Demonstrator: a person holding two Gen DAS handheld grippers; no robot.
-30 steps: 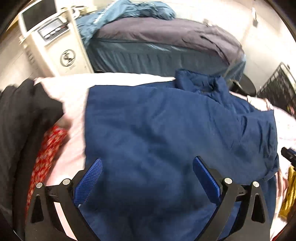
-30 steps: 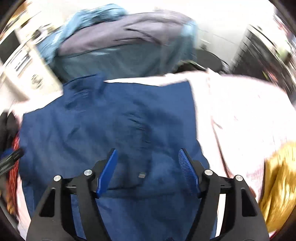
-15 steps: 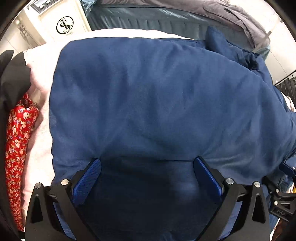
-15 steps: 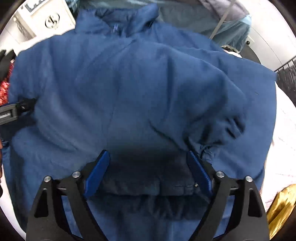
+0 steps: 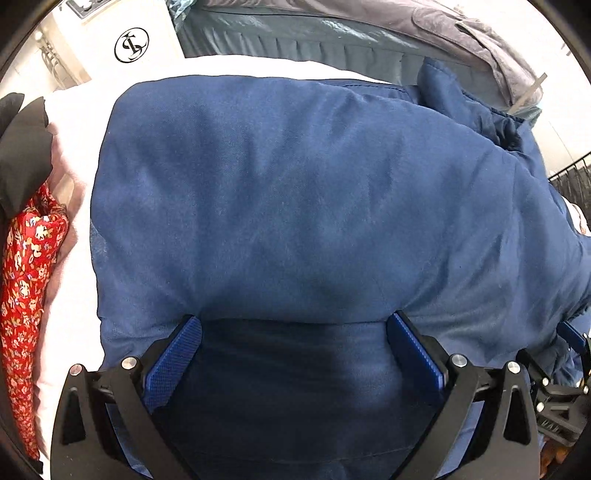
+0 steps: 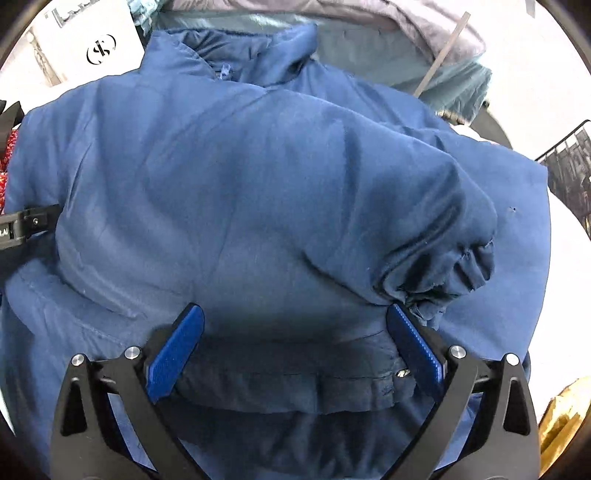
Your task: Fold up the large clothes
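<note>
A large navy blue jacket (image 5: 295,206) lies spread on a white-covered surface (image 5: 77,110) and fills both views. Its collar (image 6: 258,48) points away from me, and a sleeve with a gathered cuff (image 6: 461,266) is folded across its front. My left gripper (image 5: 293,325) is open, low over the jacket's near edge, with the fabric between its blue pads. My right gripper (image 6: 295,317) is open too, low over the hem (image 6: 295,391), its right pad next to the cuff. Neither holds anything.
A red floral cloth (image 5: 29,280) and a black garment (image 5: 22,155) lie at the left. A white appliance (image 5: 125,40) and a bed with grey bedding (image 5: 369,33) stand behind. A black wire rack (image 6: 569,166) is at the right, a yellow cloth (image 6: 561,417) at the lower right.
Both grippers came down and forward, close over the jacket's near edge. Since half a second ago they have hardly moved. Both stayed open.
</note>
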